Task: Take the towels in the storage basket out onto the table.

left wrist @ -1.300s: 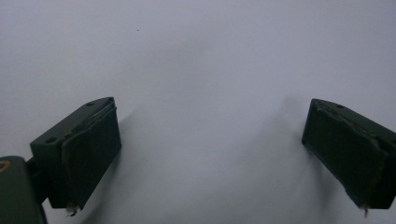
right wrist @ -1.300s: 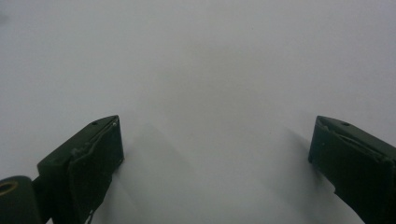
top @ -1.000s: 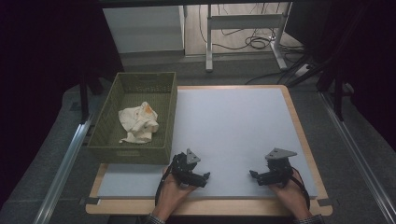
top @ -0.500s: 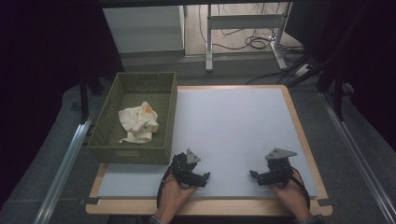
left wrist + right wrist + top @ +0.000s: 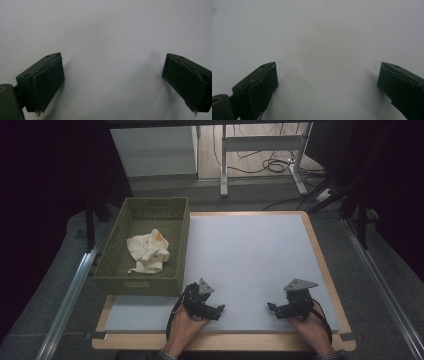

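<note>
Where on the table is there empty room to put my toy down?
The white mat is bare from the green basket across to the wooden edge on the right. It is crowded near the front, where the left gripper and right gripper rest, both open. The basket holds a crumpled cloth, with bare floor behind it.

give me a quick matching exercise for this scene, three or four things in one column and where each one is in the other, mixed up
Things:
1. cloth
2. basket
3. left gripper
4. right gripper

Places:
A. near edge of the white mat, right side
B. crumpled inside the basket
C. at the mat's left edge
D. near edge of the white mat, just below the basket's corner

Pairs: 1-B, 2-C, 3-D, 4-A
</note>
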`<state>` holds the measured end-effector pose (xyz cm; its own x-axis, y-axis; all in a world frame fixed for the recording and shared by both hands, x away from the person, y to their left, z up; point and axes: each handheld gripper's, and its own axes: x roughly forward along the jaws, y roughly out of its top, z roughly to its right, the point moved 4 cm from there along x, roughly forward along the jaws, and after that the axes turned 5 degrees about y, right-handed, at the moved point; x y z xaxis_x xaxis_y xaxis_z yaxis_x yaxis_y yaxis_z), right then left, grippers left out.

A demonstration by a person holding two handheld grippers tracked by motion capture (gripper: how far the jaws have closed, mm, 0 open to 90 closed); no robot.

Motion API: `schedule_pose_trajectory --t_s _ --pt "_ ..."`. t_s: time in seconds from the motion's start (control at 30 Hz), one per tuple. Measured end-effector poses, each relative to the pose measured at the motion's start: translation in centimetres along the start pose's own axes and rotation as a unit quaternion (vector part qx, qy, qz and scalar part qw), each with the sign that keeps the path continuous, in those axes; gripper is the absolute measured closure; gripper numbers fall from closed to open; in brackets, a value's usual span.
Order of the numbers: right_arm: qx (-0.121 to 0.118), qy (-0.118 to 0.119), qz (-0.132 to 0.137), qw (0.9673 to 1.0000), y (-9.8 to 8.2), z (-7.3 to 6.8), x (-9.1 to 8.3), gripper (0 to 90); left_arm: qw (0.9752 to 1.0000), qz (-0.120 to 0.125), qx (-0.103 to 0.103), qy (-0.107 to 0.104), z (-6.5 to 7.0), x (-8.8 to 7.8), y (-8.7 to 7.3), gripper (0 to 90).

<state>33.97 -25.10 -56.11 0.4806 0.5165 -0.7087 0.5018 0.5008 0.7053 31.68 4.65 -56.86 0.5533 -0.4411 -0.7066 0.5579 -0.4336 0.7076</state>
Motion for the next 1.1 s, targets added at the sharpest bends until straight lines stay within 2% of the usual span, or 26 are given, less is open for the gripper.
schedule_pose_trajectory --t_s 0.03,0.2,0.3,0.47,0.8,1.1 --pt "0.0 0.0 0.0 1.0 0.0 0.0 0.0 3.2 1.0 0.008 0.004 -0.002 0.0 -0.4 0.3 4.1" --pt "0.0 0.0 0.0 1.0 0.0 0.0 0.0 3.1 0.9998 0.015 0.015 0.0 0.2 -0.9 0.7 3.5" --pt "0.0 0.0 0.0 1.0 0.0 0.0 0.0 3.1 0.9996 0.011 0.026 -0.002 0.4 -0.9 1.0 3.1" --pt "0.0 0.0 0.0 1.0 0.0 0.0 0.0 3.2 0.9995 0.008 0.031 -0.004 0.6 -1.0 1.3 2.4" --pt "0.0 0.0 0.0 1.0 0.0 0.0 0.0 3.2 0.999 0.008 0.037 -0.024 0.9 -1.7 2.7 1.2" --pt "0.0 0.0 0.001 1.0 0.0 0.0 0.0 3.2 0.9975 0.005 0.051 -0.048 1.3 -2.1 4.3 1.5"
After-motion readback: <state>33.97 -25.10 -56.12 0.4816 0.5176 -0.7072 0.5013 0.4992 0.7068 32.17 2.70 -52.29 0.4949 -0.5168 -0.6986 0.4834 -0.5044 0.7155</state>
